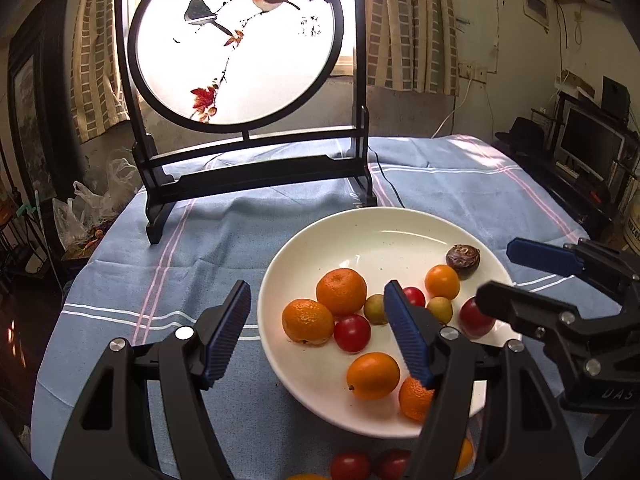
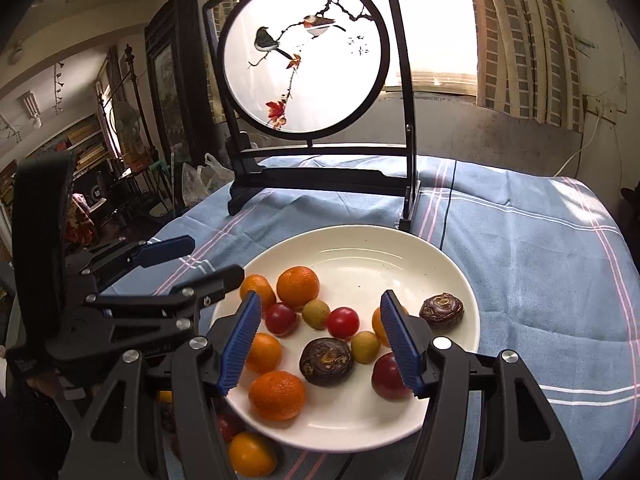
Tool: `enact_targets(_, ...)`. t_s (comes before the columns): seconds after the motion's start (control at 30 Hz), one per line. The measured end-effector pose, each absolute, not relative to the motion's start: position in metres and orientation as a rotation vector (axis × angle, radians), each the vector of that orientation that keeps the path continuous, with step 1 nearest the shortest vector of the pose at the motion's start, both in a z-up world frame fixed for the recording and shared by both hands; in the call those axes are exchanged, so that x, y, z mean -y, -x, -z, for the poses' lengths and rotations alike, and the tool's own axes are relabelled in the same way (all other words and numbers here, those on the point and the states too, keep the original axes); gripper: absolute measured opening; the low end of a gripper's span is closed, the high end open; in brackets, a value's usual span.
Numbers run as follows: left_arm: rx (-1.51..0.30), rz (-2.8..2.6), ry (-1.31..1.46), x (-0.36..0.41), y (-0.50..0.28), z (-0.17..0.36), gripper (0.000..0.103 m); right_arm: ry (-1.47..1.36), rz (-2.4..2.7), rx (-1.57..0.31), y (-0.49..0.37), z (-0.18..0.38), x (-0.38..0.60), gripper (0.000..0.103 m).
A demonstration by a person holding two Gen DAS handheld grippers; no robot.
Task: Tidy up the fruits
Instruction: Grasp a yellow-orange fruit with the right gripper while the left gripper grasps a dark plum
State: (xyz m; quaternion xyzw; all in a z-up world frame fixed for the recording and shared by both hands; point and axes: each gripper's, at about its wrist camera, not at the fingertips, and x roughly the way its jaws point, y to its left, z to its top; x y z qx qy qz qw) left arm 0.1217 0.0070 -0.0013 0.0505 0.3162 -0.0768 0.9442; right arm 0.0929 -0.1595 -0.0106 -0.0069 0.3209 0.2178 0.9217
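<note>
A white plate [image 1: 360, 236] [image 2: 360, 256] on the blue cloth holds several oranges [image 1: 341, 292] [image 2: 298, 286], red cherry tomatoes [image 1: 352, 333] [image 2: 342, 322], small green-yellow fruits [image 2: 316, 313] and two dark brown water chestnuts [image 2: 326, 362] [image 1: 463, 256]. My left gripper [image 1: 316, 332] is open and empty over the plate's left rim. My right gripper [image 2: 320, 344] is open and empty, low over the plate with a water chestnut between its fingers. Each gripper also shows in the other's view: the right one [image 1: 500, 276], the left one [image 2: 208, 260].
A dark wooden stand with a round bird painting [image 1: 240, 40] [image 2: 304, 64] stands at the back of the table. Loose tomatoes [image 1: 350, 465] and an orange [image 2: 251, 453] lie on the cloth [image 1: 168, 264] in front of the plate. A black cable [image 1: 390, 186] runs behind it.
</note>
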Motion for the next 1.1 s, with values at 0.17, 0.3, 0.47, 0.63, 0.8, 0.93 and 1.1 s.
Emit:
enact_targets(0.17, -0.616, 0.154, -0.102, -0.023, -0.093, -0.012, 0.072, 0.143, -0.533, -0.734, -0.049, 0.024, 0.151, 0.062)
enact_targets(0.3, -0.619, 0.157, -0.15, -0.032, -0.066, -0.011, 0.074, 0.289, -0.568, -0.823, -0.018, 0.051, 0.139, 0.062)
enact_targets(0.47, -0.631, 0.174, -0.197, -0.042, -0.037, -0.006, 0.075, 0.353, -0.559, -0.896, -0.019, 0.079, 0.126, 0.053)
enact_targets(0.63, -0.666, 0.213, -0.237, -0.043, -0.014, 0.004, 0.075, 0.363, -0.596, -0.917, -0.028, 0.091, 0.113, 0.037)
enact_targets(0.8, -0.706, 0.328, -0.314, -0.014, 0.01, 0.023, 0.075, 0.341, -0.585, -0.901, -0.024, 0.088, 0.119, 0.036)
enact_targets(0.93, -0.737, 0.425, -0.371, 0.012, 0.033, 0.043, 0.075, 0.284, -0.558, -0.884, -0.02, 0.081, 0.139, 0.036)
enact_targets(1.1, -0.817, 0.416, -0.392, 0.029, 0.032, 0.069, 0.069, 0.238, -0.555, -0.873, -0.019, 0.079, 0.152, 0.036)
